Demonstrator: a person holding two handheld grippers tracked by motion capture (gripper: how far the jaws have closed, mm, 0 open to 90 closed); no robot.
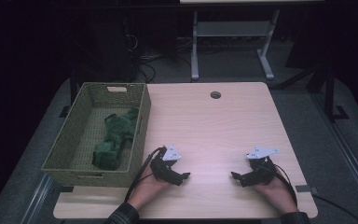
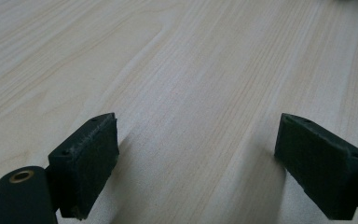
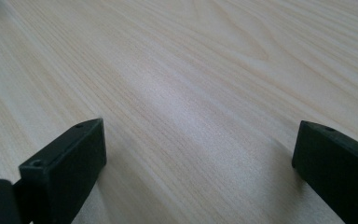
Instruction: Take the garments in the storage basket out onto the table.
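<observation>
Both the left tongs [image 1: 185, 176] and the right tongs [image 1: 234, 176] rest wide open and empty on the table [image 1: 214, 126], well apart from the green cloth [image 1: 114, 137] in the wicker basket [image 1: 65, 140]

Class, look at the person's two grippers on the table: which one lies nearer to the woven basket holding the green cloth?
The left gripper: it rests just beside the woven basket with the green cloth, while the right gripper lies across the table, toward its other side.

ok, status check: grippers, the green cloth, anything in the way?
Left gripper open, right gripper open, both empty, low over the table. Green cloth lies in the wicker basket. Nothing between grippers.
</observation>
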